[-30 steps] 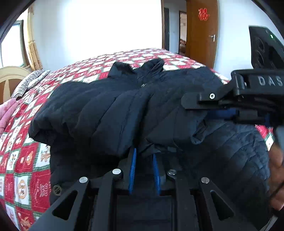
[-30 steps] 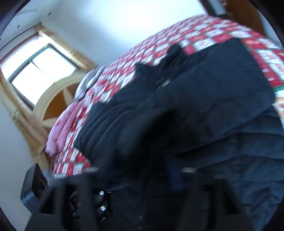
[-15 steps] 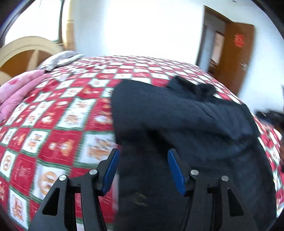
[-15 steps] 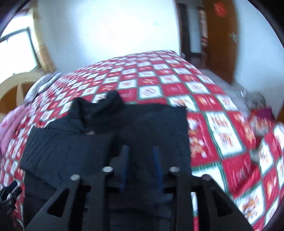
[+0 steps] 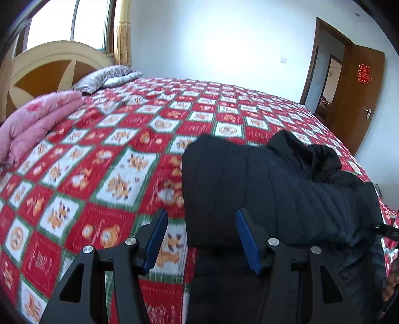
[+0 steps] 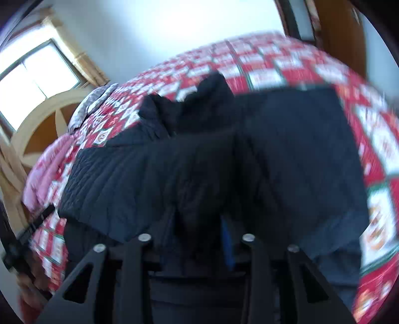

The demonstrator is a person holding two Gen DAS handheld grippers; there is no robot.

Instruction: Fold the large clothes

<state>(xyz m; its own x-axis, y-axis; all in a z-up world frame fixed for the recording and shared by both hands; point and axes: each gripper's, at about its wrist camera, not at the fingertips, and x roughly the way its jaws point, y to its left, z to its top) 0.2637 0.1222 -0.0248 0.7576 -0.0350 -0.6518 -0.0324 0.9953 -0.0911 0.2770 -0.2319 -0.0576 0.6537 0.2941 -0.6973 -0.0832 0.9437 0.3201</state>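
With the black jacket (image 5: 274, 189) lying part-folded on the bed (image 5: 104, 159), our left tongs (image 5: 199, 235) gape empty beside its edge while our right tongs (image 6: 197, 236) are closing on a fold of it, which may slip out and undo the fold.

A bed spread (image 5: 112, 149) of red and white checks with small cartoon squares stretches ahead of the tongs and to their left. Far ahead on the left a folded pink quilt (image 5: 37, 119) lies beside a grey striped pillow (image 5: 107, 78), under a rounded cream headboard (image 5: 49, 64) and a bright window (image 5: 62, 22). Far ahead on the right a brown door (image 5: 359, 99) stands open, a red paper ornament (image 5: 363, 74) on it.
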